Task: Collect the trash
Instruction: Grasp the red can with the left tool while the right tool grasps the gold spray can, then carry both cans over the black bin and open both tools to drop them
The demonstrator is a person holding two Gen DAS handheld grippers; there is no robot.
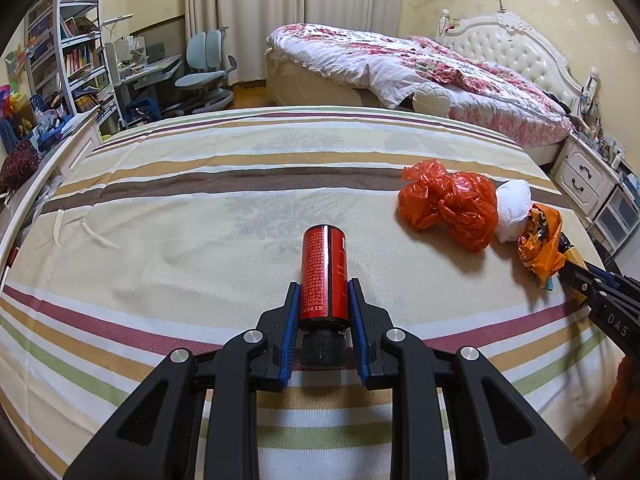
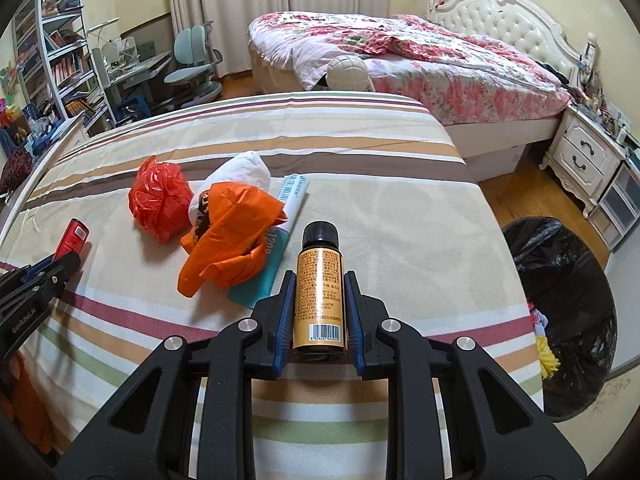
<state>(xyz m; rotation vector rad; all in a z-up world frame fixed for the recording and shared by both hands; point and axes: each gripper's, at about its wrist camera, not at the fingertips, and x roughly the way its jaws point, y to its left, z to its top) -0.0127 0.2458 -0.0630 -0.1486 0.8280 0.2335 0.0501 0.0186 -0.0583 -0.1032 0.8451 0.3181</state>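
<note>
Left wrist view has the left gripper (image 1: pixel 323 300) pinching a red cylindrical bottle with a black cap (image 1: pixel 323 276) over the striped bedspread (image 1: pixel 160 240); right gripper (image 2: pixel 319 296) clamps a gold-labelled brown bottle (image 2: pixel 319 280). Smooth round bottles could slide out before reaching the black-lined trash bin (image 2: pixel 568 300) beside the bed

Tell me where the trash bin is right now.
The black-lined trash bin shows only in the right wrist view, on the floor off the right edge of the striped bed, just right of the right gripper holding the gold bottle.
</note>
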